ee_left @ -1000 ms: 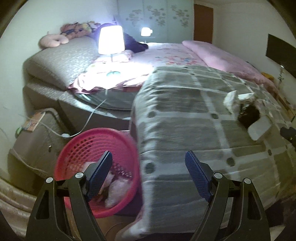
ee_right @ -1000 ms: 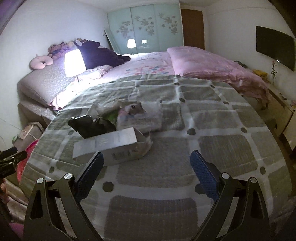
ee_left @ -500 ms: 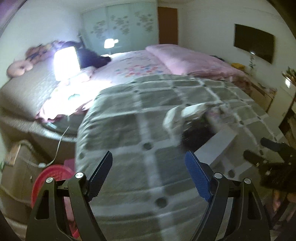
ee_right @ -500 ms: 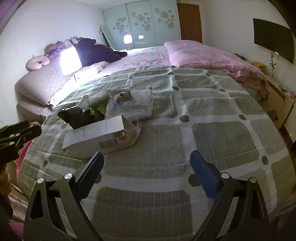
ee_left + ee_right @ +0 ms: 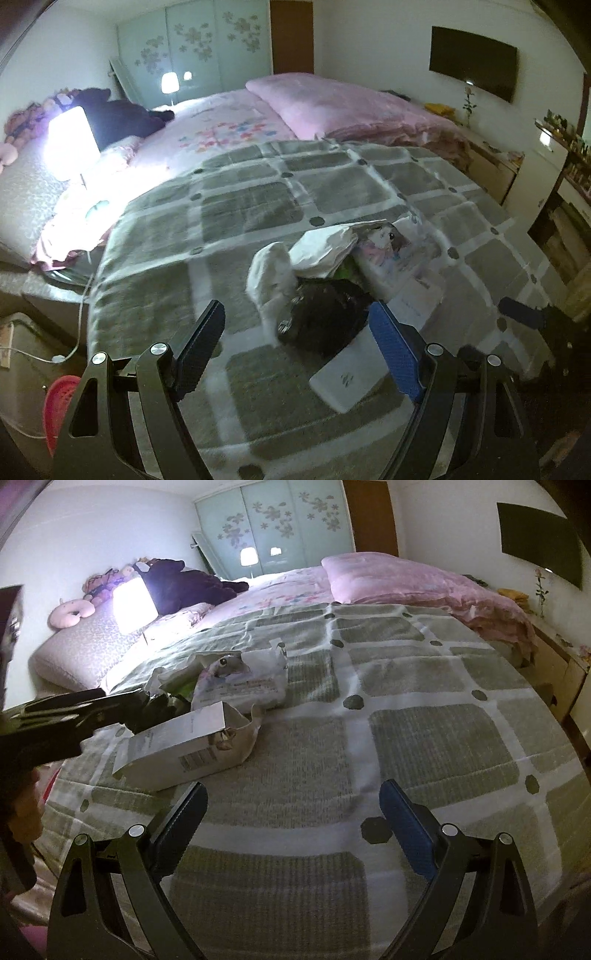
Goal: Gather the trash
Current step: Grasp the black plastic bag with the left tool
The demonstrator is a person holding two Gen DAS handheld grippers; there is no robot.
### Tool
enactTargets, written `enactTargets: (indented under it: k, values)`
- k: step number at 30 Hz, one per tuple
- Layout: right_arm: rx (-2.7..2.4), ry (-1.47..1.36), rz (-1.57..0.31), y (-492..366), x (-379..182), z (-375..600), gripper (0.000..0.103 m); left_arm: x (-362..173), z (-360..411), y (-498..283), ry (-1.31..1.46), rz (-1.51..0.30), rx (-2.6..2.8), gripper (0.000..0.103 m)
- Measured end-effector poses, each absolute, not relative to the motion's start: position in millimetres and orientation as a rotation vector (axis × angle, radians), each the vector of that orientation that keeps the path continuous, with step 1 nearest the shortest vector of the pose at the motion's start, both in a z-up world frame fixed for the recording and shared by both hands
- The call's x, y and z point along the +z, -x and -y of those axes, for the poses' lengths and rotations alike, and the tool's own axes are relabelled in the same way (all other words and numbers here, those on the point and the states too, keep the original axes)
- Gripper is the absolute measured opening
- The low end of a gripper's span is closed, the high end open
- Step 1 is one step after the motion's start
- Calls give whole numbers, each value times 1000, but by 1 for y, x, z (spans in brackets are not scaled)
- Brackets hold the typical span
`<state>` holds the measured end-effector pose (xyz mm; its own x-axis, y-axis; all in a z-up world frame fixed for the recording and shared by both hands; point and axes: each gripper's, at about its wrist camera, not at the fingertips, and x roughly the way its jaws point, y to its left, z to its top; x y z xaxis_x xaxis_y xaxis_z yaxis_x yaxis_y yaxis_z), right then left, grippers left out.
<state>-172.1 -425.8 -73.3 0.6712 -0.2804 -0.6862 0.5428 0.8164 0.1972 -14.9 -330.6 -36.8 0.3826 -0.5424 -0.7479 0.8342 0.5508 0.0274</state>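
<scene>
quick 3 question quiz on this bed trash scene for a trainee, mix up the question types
1. True or false: the left gripper is shut on the black bag.
2. Which item lies nearest the right gripper? A) white carton B) pink basket C) lit lamp
3. Fill in: the trash pile lies on a checked ____.

Key: 1 false, its jaws stand open with nothing between them. 2 A. 3 blanket.

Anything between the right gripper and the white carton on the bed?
No. In the right wrist view only bare checked blanket separates the open right gripper from the white carton.
</scene>
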Motion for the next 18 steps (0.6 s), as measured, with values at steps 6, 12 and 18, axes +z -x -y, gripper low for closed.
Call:
enactTargets:
  k: [6,12,18]
  values:
    - [-479,-414,-687,173,-73,426,91,-49,347,11,-449,-824,-945,45]
    - [-469,-419,-682,173,-69,428,91,-50,344,14,-456,-814,-946,29]
    - [-425,-404,-693,164,-68,424,91,-41,321,15,-422,-805,-929,28]
